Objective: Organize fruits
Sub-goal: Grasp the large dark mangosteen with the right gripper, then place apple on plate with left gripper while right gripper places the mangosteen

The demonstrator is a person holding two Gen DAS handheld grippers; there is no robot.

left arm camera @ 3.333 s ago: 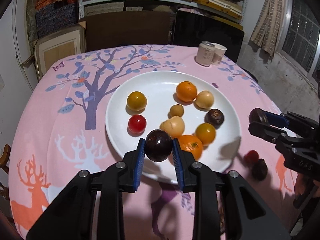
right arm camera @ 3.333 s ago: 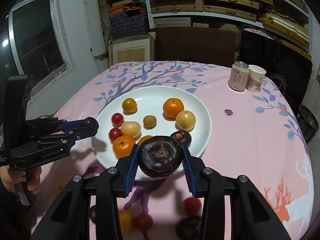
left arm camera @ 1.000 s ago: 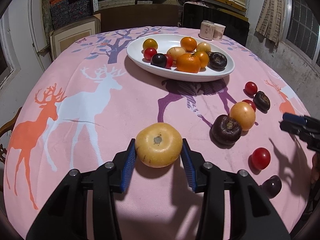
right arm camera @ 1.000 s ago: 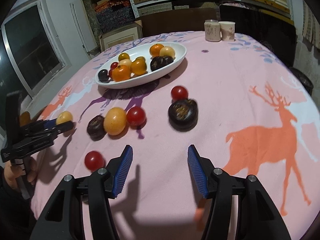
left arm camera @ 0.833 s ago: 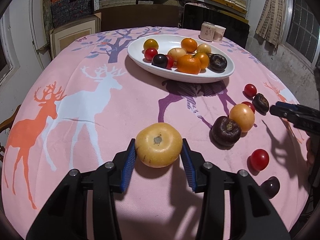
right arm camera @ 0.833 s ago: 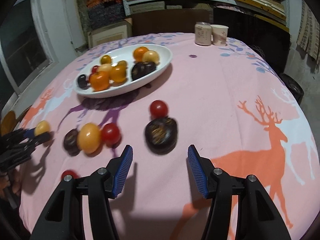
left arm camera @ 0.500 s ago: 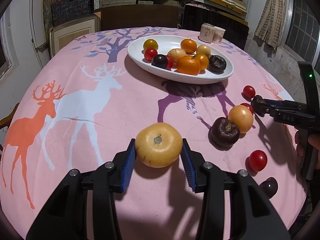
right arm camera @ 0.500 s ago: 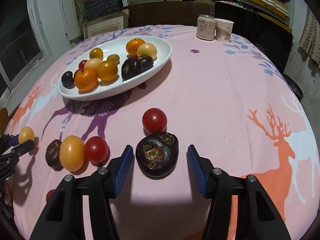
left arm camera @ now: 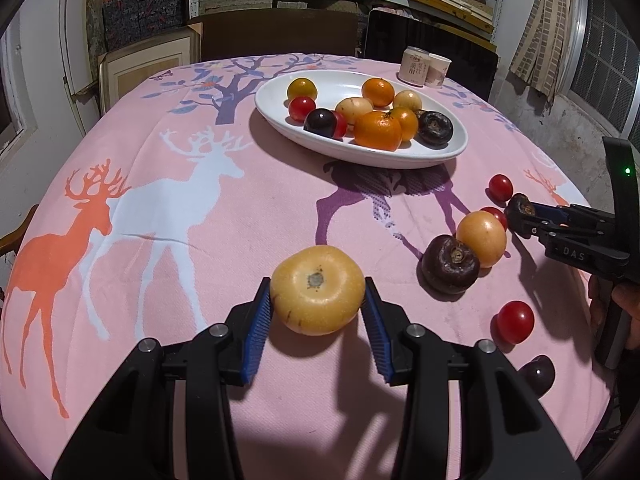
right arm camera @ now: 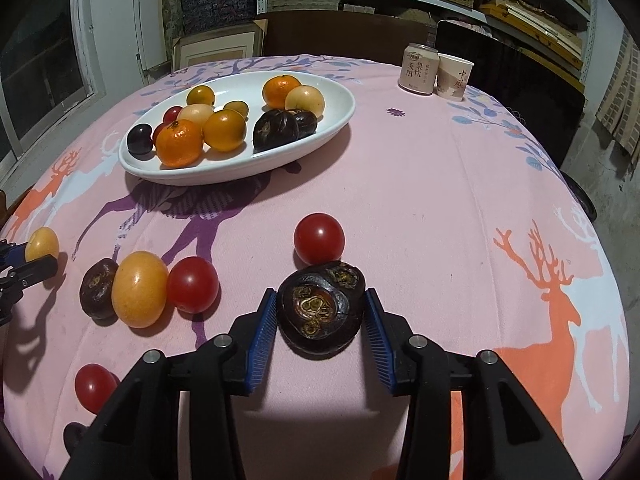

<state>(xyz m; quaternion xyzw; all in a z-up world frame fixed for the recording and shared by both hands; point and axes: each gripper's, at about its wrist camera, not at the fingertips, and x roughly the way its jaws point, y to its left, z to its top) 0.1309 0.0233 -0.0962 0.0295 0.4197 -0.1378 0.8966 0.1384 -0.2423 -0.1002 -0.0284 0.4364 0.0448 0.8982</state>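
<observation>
Left wrist view: the left gripper [left arm camera: 318, 306] is clamping a yellow fruit [left arm camera: 317, 289] between its blue pads, probably so it can be carried to the white plate [left arm camera: 276, 114] far ahead of the jaws. Loose fruits are lying to the right of the jaws: three red, two dark, one orange-yellow, plus another dark one in the other tool.

Right wrist view: the right gripper [right arm camera: 320, 318] has just been closing its jaws around a dark wrinkled fruit [right arm camera: 321, 314], the pads now touching its sides. Just ahead of the jaws one red tomato [right arm camera: 319, 239] is sitting; left of them, two more red, one dark, one orange-yellow.
</observation>
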